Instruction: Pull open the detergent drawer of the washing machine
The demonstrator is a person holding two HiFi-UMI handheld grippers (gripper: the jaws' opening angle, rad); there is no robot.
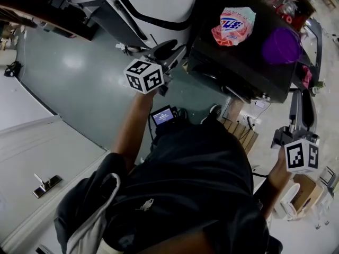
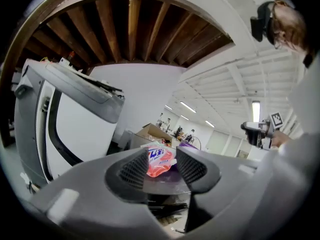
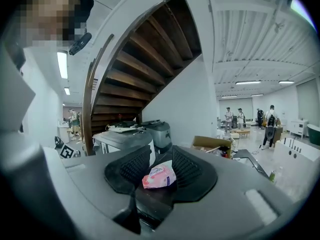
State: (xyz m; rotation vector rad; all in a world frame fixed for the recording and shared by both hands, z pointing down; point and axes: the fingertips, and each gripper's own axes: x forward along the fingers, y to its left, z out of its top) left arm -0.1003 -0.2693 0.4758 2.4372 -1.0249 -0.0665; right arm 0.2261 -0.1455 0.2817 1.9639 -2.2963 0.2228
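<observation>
A black box-shaped machine point(image 1: 238, 67) stands at the upper right of the head view; I cannot make out a detergent drawer on it. On its top lie a pink detergent bag point(image 1: 233, 25) and a purple round thing point(image 1: 283, 45). My left gripper point(image 1: 172, 51) hovers just off the machine's left corner, its jaws a little apart with nothing between them. In the left gripper view the bag point(image 2: 160, 161) shows beyond the gap of that gripper point(image 2: 161, 168). My right gripper point(image 1: 294, 102) is off the machine's right side, also slightly open and empty point(image 3: 161, 173), with the bag point(image 3: 159, 176) lying farther off.
A large white and grey machine point(image 1: 137, 4) stands left of the black one, seen also as a tall unit point(image 2: 65, 119). A wooden staircase point(image 3: 135, 69) rises overhead. A cardboard box point(image 3: 212, 144) and several people stand farther back. Wooden slats point(image 1: 243, 131) lie on the floor.
</observation>
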